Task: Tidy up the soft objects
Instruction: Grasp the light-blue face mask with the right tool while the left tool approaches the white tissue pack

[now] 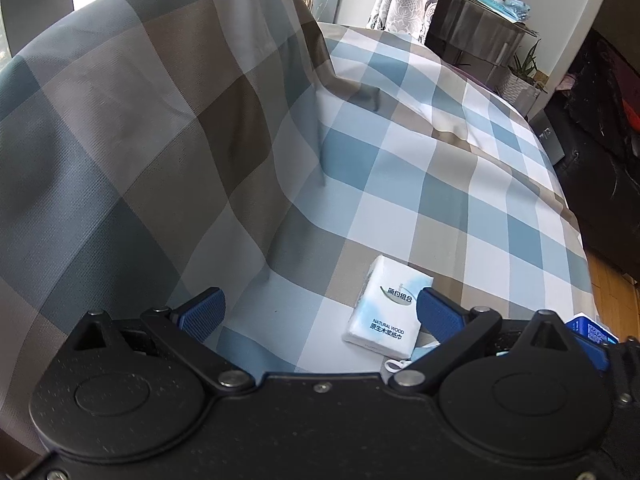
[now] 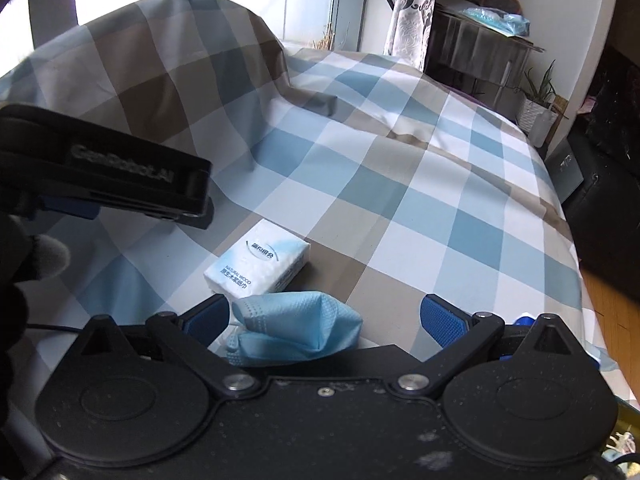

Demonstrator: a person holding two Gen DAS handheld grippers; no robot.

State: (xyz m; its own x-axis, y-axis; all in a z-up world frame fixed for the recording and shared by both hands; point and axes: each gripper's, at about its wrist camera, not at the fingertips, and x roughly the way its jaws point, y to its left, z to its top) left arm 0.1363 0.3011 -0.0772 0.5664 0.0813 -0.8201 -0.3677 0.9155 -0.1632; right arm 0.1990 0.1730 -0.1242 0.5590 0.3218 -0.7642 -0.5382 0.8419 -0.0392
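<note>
The tissue pack (image 2: 258, 262) lies flat on the checked bed cover (image 2: 420, 200), printed side up, near the front edge of the bed. Just in front of it, touching or nearly touching its near corner, sits a crumpled blue face mask (image 2: 300, 330) with a white ear loop (image 1: 396, 366) trailing beside it. The mask lies between the fingers of the right gripper (image 2: 326, 318), closer to the left one; the jaws are spread wide and released, gripping nothing.

The left gripper (image 1: 320, 312) hovers over the same spot from the left side. Its jaws are also released and wide apart, with the right finger overlapping the tissue pack's edge in view; whether it touches the pack cannot be told. From the right wrist view, the left gripper's black body (image 2: 120, 172) hangs above the cover, well to the left of the pack.

A blue object (image 1: 588, 330) peeks out at the right edge of the left wrist view, too hidden to identify. Behind, a draped mound of the same checked cloth (image 1: 160, 120) rises at the back.

Judging by this layout, the organizing looks barely under way: both soft items lie loose, neither is held, and no container or target place is visible. Picking up the mask seems the likeliest step in hand.
</note>
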